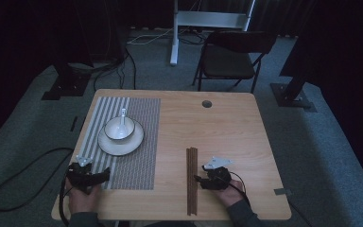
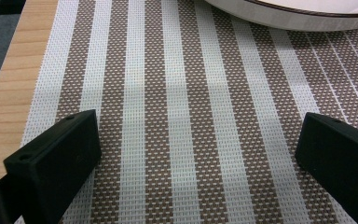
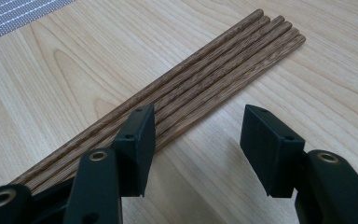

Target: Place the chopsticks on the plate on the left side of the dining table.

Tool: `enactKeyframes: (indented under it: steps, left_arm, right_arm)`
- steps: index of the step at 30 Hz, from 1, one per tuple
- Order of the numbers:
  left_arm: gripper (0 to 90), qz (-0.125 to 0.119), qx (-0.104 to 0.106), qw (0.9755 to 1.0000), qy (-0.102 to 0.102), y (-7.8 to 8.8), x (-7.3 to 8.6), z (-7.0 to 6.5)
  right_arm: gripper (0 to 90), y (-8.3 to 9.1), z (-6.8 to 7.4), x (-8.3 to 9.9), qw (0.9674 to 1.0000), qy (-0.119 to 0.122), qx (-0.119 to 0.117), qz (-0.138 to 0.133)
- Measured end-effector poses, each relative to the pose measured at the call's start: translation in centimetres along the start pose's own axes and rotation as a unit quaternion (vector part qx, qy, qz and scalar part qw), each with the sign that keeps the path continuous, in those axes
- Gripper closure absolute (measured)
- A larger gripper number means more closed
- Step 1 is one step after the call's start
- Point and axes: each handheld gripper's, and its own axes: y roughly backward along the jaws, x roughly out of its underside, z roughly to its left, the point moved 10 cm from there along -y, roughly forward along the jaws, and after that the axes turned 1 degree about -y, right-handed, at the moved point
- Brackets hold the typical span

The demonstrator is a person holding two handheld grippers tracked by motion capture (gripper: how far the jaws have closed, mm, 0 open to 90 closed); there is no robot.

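Note:
Several dark wooden chopsticks (image 1: pixel 192 179) lie side by side on the wooden table (image 1: pixel 227 127), running front to back. My right gripper (image 1: pixel 199 179) is beside them on their right, open, one jaw over the chopsticks (image 3: pixel 205 79) and the other over bare table. A white bowl (image 1: pixel 119 128) with a white spoon (image 1: pixel 122 118) in it stands on a white plate (image 1: pixel 121 142) on a striped brown-and-white placemat (image 1: pixel 137 156). My left gripper (image 1: pixel 105 174) hovers open over the placemat's (image 2: pixel 182 116) front left part, nothing between its jaws. The plate's rim (image 2: pixel 279 18) shows ahead.
A round cable hole (image 1: pixel 207 103) sits near the table's far edge. A dark folding chair (image 1: pixel 231 59) stands behind the table on grey carpet. Cables trail on the floor at left (image 1: pixel 19 175). A small grey tab (image 1: pixel 281 191) lies at the table's right front edge.

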Motion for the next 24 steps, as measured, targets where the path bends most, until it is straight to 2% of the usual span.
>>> enactKeyframes:
  steps: [19, 22, 24]
  left_arm:
    - [0.2, 0.0, 0.0, 1.0, 0.0, 0.0, 0.0, 0.0]
    - [0.2, 0.0, 0.0, 1.0, 0.0, 0.0, 0.0, 0.0]
    - [0.2, 0.0, 0.0, 1.0, 0.0, 0.0, 0.0, 0.0]
  right_arm:
    - [43.6, -0.14, 0.03, 0.04, 0.9999, -0.009, -0.013, 0.002]
    - [43.7, -0.15, 0.07, 0.05, 0.9999, -0.009, -0.014, 0.003]
    - [43.8, -0.31, 0.12, 0.29, 0.9999, -0.001, -0.01, 0.013]
